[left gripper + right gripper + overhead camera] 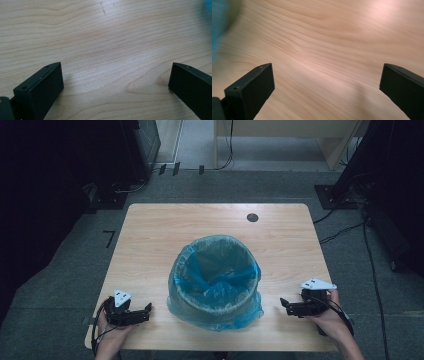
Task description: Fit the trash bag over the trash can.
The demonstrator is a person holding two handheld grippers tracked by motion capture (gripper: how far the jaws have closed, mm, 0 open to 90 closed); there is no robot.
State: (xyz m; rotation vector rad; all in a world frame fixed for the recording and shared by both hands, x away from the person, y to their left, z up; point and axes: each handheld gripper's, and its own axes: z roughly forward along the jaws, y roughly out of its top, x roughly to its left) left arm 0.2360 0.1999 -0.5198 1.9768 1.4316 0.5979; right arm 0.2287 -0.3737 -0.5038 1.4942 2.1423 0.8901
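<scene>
Bin (215,285) stands at middle of wooden surface (150,235), lined with blue bag (222,270); bag rim folded over bin edge, skirt spread around base. I see inside only crumpled blue film. My left gripper (146,310) and right gripper (284,306) rest at either side, apart from bin, jaws wide open, nothing between them.
</scene>
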